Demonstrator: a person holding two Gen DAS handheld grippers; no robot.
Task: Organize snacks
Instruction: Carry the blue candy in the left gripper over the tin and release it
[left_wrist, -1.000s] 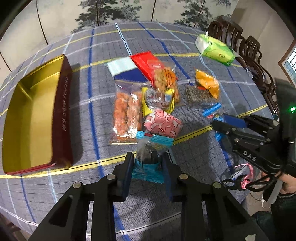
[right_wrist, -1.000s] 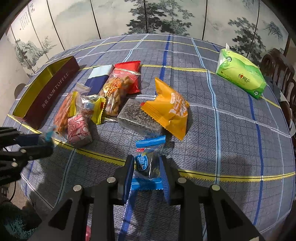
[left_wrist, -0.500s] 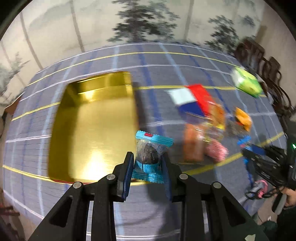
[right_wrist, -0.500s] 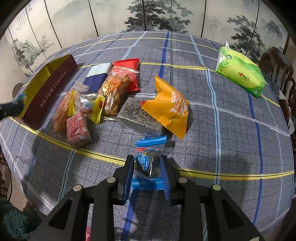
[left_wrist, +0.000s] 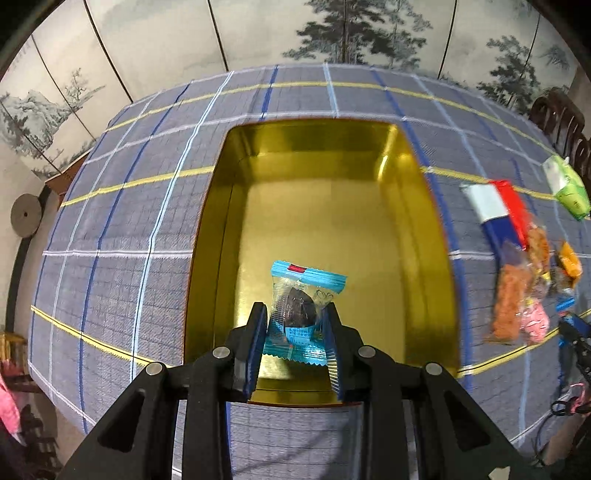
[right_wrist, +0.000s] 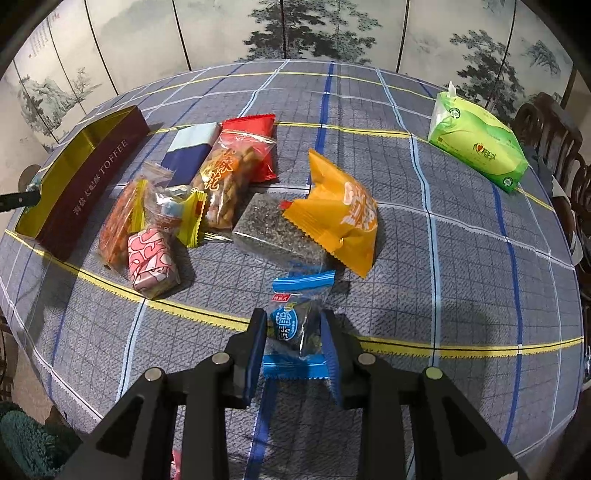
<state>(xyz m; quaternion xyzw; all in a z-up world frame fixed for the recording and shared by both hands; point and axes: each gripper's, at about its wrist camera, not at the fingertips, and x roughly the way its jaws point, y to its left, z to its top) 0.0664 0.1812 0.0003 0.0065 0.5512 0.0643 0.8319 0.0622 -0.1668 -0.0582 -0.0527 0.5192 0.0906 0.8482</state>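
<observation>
Left wrist view: left gripper (left_wrist: 293, 334) clamped on teal snack (left_wrist: 301, 314) above gold tin (left_wrist: 332, 206), centre frame; next: release inside; right gripper (right_wrist: 293, 341) clamped on blue snack (right_wrist: 295, 325), lower centre.

"TOFFEE" stands on the maroon box (right_wrist: 92, 177) side.

Left claw (left_wrist: 294, 334) is angled steeply down, pads pinched nearly together; right claw (right_wrist: 294, 341) same deal, clamped too.
</observation>
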